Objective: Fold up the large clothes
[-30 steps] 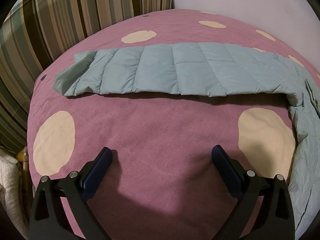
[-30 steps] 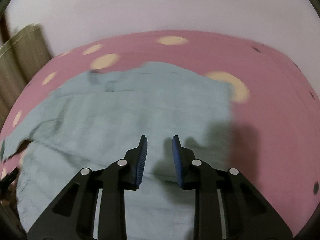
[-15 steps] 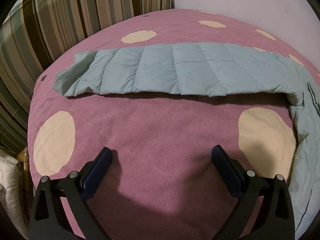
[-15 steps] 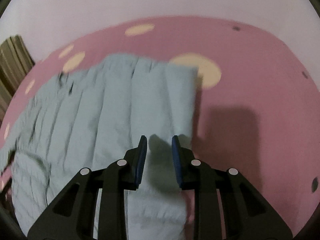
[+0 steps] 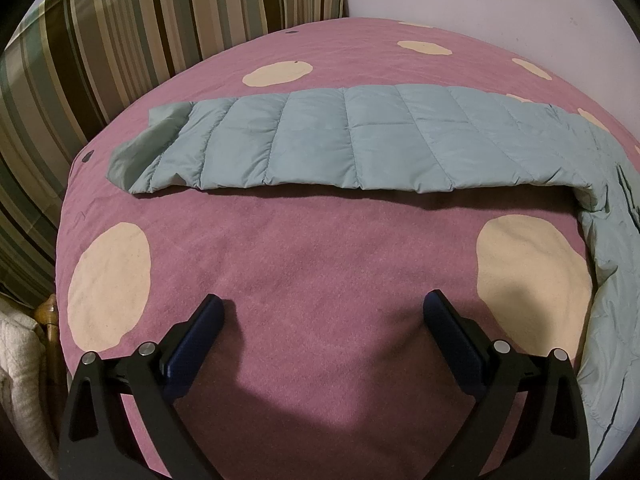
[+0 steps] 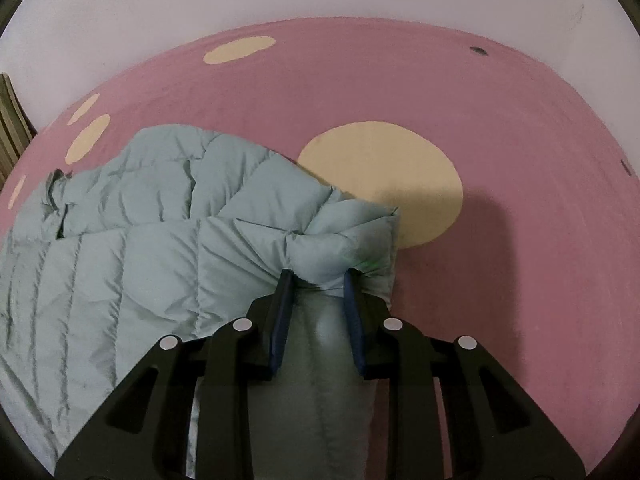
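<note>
Jacket (image 6: pixel 132 264) lies on the pink bed (image 5: pixel 320 280), its sleeve (image 5: pixel 344 144) stretched flat, nothing folded yet as far as I see. My right hand-held gripper (image 6: pixel 318 280) pinches a jacket corner; my left hand-held gripper (image 5: pixel 324 312) gapes wide, empty, near the sleeve.

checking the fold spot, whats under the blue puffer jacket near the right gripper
The jacket lies on the pink bedspread and overlaps a cream dot. The right gripper pinches its bunched corner. Whatever lies beneath the rest of the jacket is covered.
</note>
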### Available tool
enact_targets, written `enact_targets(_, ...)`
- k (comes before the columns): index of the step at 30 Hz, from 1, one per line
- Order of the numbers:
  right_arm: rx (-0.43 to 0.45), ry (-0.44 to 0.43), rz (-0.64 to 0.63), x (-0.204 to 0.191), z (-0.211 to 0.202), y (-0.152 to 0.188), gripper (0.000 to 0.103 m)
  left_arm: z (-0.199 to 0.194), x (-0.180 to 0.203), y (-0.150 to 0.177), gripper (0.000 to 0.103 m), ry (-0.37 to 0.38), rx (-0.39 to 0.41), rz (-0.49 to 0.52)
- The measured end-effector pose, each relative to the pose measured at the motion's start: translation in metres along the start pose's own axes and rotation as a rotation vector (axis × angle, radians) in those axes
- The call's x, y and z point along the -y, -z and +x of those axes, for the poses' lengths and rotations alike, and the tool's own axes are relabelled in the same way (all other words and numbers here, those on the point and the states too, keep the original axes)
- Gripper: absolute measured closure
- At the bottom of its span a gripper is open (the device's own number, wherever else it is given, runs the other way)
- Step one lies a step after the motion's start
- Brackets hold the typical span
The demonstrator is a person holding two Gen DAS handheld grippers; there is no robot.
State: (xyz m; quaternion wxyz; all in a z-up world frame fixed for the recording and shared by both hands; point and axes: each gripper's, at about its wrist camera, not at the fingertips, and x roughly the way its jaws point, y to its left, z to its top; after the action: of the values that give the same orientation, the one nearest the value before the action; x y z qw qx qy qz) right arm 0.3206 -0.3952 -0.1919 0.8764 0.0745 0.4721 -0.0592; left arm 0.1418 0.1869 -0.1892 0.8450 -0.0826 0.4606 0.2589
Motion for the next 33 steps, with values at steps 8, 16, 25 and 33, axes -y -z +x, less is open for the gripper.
enact_targets(8,0.096,-0.008,-0.011,-0.01,-0.065,0.013,0.076,0.0,0.0,0.0,0.004,-0.002,0.0,0.002)
enact_targets(16,0.028,-0.045,-0.054,-0.032,-0.066,0.056,0.076,0.0,0.0,0.0,0.004,0.0,0.0,0.0)
enact_targets(25,0.034,-0.038,-0.02,-0.029,-0.07,0.068,0.066,0.0,0.0,0.0,0.004,0.003,0.0,-0.003)
enact_targets(33,0.099,-0.001,0.024,-0.015,-0.121,0.107,0.056,0.0,0.0,-0.001,0.004,0.002,0.0,-0.002)
